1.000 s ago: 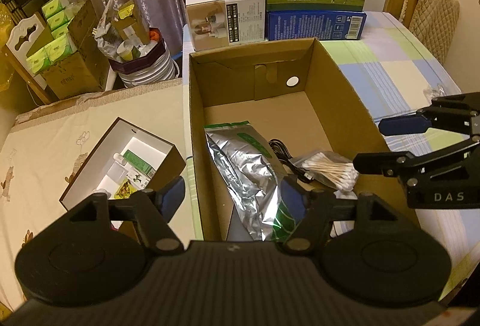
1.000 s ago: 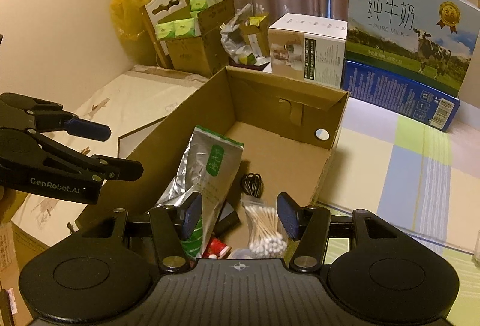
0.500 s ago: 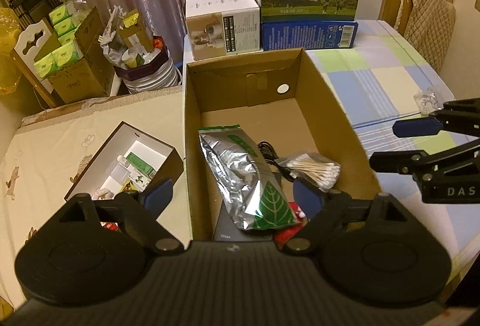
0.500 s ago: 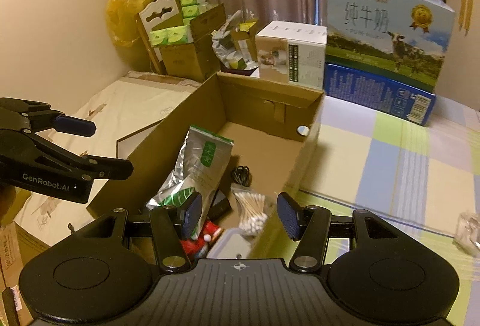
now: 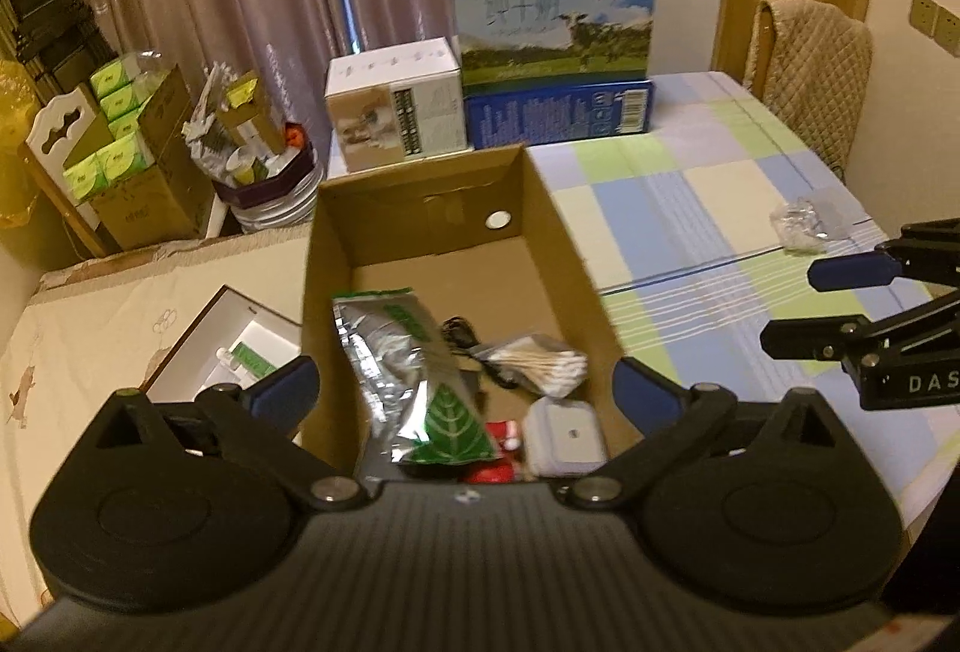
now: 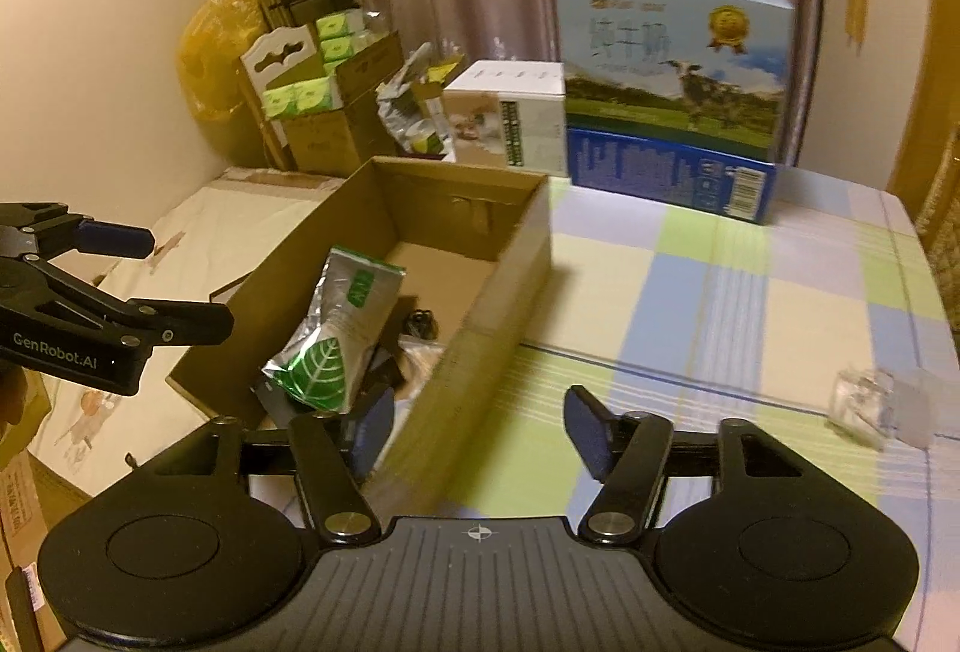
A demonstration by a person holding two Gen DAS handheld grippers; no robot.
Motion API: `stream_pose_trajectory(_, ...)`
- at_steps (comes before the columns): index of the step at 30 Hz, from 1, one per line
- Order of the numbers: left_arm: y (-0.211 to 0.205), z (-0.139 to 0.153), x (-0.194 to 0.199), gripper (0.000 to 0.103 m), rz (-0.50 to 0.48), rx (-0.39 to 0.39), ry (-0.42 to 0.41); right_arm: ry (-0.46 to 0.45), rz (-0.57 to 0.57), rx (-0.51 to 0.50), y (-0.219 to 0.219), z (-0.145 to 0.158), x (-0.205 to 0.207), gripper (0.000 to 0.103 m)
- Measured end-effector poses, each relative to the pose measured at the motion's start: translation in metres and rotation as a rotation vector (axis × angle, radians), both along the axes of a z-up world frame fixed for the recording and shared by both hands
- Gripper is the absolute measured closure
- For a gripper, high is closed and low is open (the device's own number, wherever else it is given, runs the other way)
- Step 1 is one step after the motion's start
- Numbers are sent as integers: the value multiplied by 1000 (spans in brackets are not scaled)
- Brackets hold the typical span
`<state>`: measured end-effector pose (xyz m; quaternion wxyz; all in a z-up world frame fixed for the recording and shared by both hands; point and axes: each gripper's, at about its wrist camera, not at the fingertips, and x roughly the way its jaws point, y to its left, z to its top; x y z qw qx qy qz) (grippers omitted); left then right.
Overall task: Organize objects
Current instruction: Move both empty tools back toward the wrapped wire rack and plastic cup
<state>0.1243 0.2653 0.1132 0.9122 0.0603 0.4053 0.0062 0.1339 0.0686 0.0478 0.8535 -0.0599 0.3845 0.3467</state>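
An open cardboard box (image 5: 570,256) (image 6: 504,292) sits on the table. It holds a silver foil pouch with a green leaf (image 5: 414,370) (image 6: 342,328), a bag of cotton swabs (image 5: 540,361), a black cable (image 5: 459,331), a small white case (image 5: 564,439) and something red (image 5: 501,436). My left gripper (image 5: 465,391) is open and empty above the box's near end; it also shows in the right wrist view (image 6: 174,280). My right gripper (image 6: 477,433) is open and empty above the box's right wall; it also shows in the left wrist view (image 5: 810,304).
A clear crumpled plastic piece (image 5: 801,223) (image 6: 870,406) lies on the checked tablecloth (image 6: 720,292). A milk carton box (image 5: 549,15), a blue box (image 5: 558,114) and a white box (image 5: 396,111) stand at the back. An open white-lined box (image 5: 234,346) lies left. A chair (image 5: 804,63) stands far right.
Both grippers have pulled back and risen from the box. The left jaws have opened wider. The right gripper has shifted right, over the box's right wall.
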Motion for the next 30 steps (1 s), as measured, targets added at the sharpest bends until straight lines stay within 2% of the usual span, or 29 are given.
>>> stream_pose_trajectory(6, -40, 10, -6, 1, -49, 12, -43, -18, -54, 9, -44, 11, -6, 33)
stream_pose_trajectory(13, -93, 14, -5, 1, -111, -27, -65, -25, -148, 11, -103, 18, -3, 31)
stream_pose_trajectory(30, -215, -20, 26, 1, -225, -72, -25, -1, -358, -7, -246, 10, 17, 30)
